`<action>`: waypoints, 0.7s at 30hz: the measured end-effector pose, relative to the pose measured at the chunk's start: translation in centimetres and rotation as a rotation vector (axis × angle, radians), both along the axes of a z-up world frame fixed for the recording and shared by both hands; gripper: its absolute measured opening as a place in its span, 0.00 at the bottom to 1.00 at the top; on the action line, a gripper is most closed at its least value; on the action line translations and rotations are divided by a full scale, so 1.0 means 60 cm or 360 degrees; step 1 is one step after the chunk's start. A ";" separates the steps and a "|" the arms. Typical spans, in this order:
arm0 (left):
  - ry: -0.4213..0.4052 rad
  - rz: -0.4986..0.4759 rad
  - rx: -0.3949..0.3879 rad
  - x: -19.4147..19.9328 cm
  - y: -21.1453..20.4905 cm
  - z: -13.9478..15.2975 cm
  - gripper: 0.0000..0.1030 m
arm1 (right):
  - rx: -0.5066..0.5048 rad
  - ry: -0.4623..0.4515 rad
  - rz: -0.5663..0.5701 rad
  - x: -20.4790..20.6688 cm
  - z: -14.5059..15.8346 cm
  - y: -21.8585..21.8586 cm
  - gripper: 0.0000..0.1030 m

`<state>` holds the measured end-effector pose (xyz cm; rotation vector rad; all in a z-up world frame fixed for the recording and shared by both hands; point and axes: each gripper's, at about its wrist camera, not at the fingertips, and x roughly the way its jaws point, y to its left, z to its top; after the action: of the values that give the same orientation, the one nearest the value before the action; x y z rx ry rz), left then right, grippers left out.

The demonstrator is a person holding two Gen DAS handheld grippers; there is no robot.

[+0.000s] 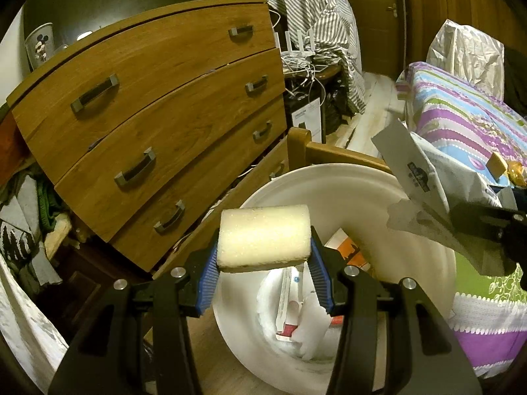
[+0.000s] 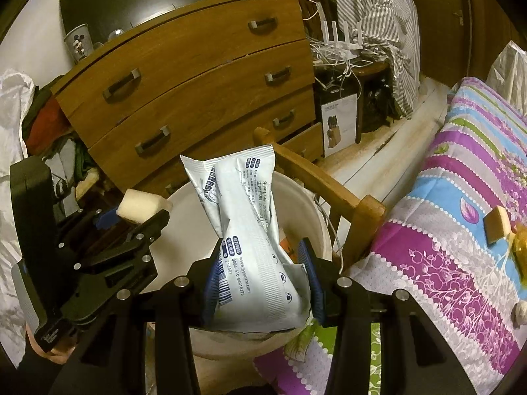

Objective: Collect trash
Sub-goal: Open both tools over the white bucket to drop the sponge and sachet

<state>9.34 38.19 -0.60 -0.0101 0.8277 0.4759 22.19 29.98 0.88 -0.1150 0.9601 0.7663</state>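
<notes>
I see a cream-white foam block (image 1: 263,237), yellowish along its lower edge. My left gripper (image 1: 263,276) is black with blue ribbed pads and silver screws. The bucket (image 1: 329,184) is plain white; scraps inside show white, red and orange. My right gripper (image 2: 262,276), same black and blue, has a pale grey-white wrapper (image 2: 243,204) with dark blue print and a barcode. The dresser (image 1: 158,105) is mid-brown woodgrain with dark handles capped in silver. The bedspread (image 2: 461,197) has purple, blue, green and white stripes with white scalloped edges and floral print. The hanging cloth (image 1: 316,16) is grey-and-white striped. The cup (image 1: 41,46) is grey with a cartoon mouse.
</notes>
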 end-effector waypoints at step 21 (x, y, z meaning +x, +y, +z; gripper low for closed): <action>-0.0035 0.0058 -0.0034 0.002 0.015 0.001 0.76 | 0.0002 -0.0072 0.0030 0.010 0.021 0.019 0.68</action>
<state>9.48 39.09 -0.57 -0.0499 0.8122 0.5006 22.79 31.14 2.16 -0.1399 0.9170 0.7783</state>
